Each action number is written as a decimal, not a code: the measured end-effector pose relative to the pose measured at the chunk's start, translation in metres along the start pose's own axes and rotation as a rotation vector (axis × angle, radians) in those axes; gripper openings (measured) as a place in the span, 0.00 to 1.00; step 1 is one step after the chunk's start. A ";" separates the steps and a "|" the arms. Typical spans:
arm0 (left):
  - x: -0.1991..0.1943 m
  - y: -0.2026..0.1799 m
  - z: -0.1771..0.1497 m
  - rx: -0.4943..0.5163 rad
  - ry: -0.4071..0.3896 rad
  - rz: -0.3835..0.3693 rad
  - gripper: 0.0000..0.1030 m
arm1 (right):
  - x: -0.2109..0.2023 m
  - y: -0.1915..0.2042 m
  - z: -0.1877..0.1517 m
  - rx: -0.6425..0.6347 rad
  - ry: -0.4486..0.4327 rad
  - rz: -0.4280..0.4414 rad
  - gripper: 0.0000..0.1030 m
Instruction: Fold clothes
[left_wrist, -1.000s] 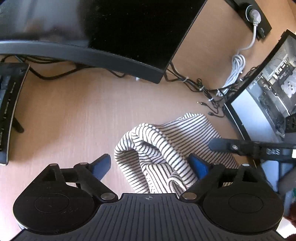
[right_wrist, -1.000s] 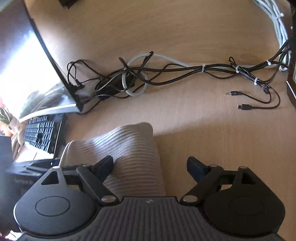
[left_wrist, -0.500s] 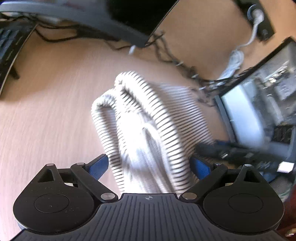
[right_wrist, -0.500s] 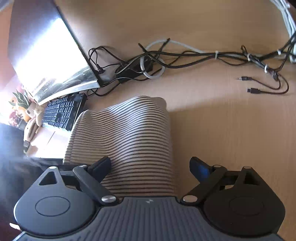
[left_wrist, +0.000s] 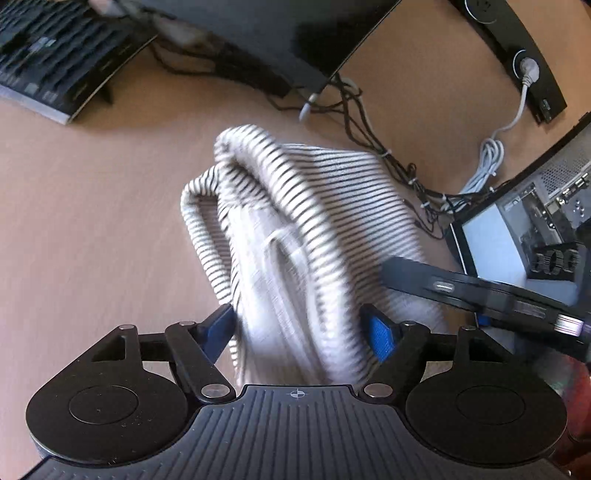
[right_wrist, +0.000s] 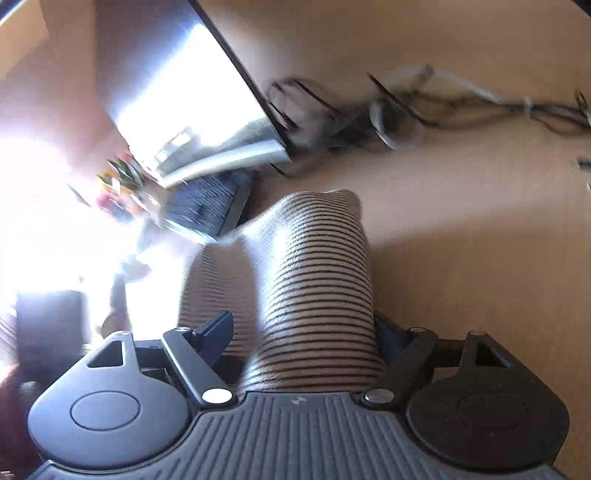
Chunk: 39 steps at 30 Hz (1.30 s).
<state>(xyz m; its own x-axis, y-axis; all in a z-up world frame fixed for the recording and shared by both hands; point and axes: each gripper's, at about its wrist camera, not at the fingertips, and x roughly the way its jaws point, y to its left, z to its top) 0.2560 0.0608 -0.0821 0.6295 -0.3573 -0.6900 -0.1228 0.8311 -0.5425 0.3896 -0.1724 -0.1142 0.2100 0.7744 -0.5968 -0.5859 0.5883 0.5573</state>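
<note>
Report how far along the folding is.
Done: nothing looks folded; the striped sweater hangs bunched above the desk. In hand: it passes between the fingers of both left gripper and right gripper. Left: laying it flat and making every fold.

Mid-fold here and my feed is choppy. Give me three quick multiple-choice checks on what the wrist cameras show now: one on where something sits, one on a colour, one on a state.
1. Where is the keyboard in the left wrist view?
A. upper left, beside the monitor
B. under the garment
C. lower right

2. What pattern does the garment have?
A. plain red
B. pale with thin dark stripes
C. blue checks

3. How does the garment lie relative to the left gripper?
A. flat on the desk, far from it
B. bunched and running between its fingers
C. out of view

Answers:
1 A, the keyboard lies at the top left corner.
2 B, stripes show in both views, also at the right gripper.
3 B, the cloth passes between the blue pads.
</note>
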 end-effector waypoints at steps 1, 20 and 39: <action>-0.003 -0.002 -0.005 -0.010 -0.010 0.011 0.78 | 0.005 -0.003 -0.002 0.007 0.017 -0.018 0.76; 0.015 -0.011 -0.001 -0.031 0.002 0.038 0.88 | -0.003 -0.001 0.005 0.044 0.046 -0.037 0.84; -0.097 0.044 0.020 -0.086 -0.237 0.108 0.72 | 0.055 0.107 0.052 -0.128 0.035 0.236 0.73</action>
<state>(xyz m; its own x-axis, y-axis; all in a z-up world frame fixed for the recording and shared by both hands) 0.2046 0.1407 -0.0300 0.7701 -0.1503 -0.6200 -0.2571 0.8163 -0.5173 0.3790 -0.0554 -0.0577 0.0297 0.8769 -0.4798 -0.7098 0.3565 0.6075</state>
